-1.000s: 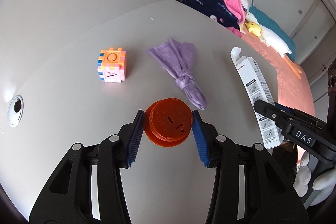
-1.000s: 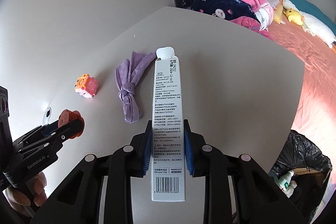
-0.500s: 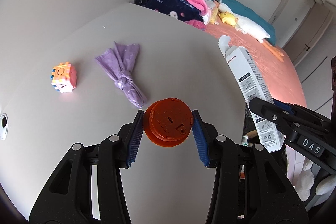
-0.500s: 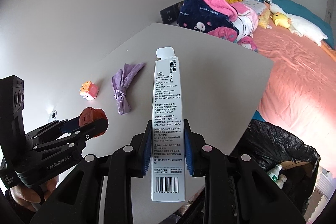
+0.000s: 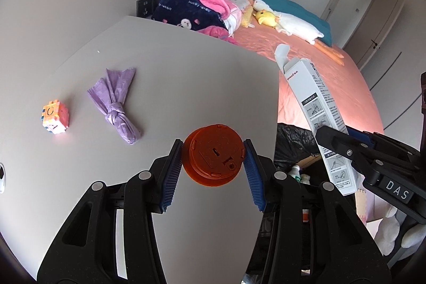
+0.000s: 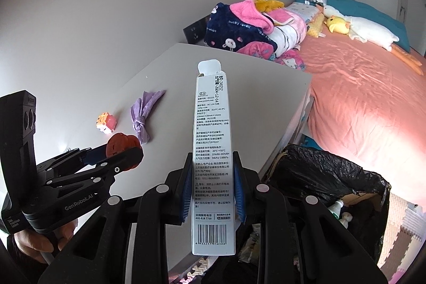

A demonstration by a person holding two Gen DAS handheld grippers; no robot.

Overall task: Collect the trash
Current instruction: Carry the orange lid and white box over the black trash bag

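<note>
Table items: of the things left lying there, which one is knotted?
The purple bag, tied mid-length. The block cube beside it is rigid, unknotted.

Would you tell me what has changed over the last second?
Both grippers lifted away from the table toward the black-lined bin, the left gripper carrying the orange disc and the right gripper the white carton. Grips unchanged; purple bag and toy cube stayed put.

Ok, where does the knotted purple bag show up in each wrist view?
Left wrist: purple bag lies left of centre on the grey table, up-left of the left gripper.
Right wrist: purple bag lies left of centre, beyond the left gripper.
Shared landmark: the toy cube just left of it.
</note>
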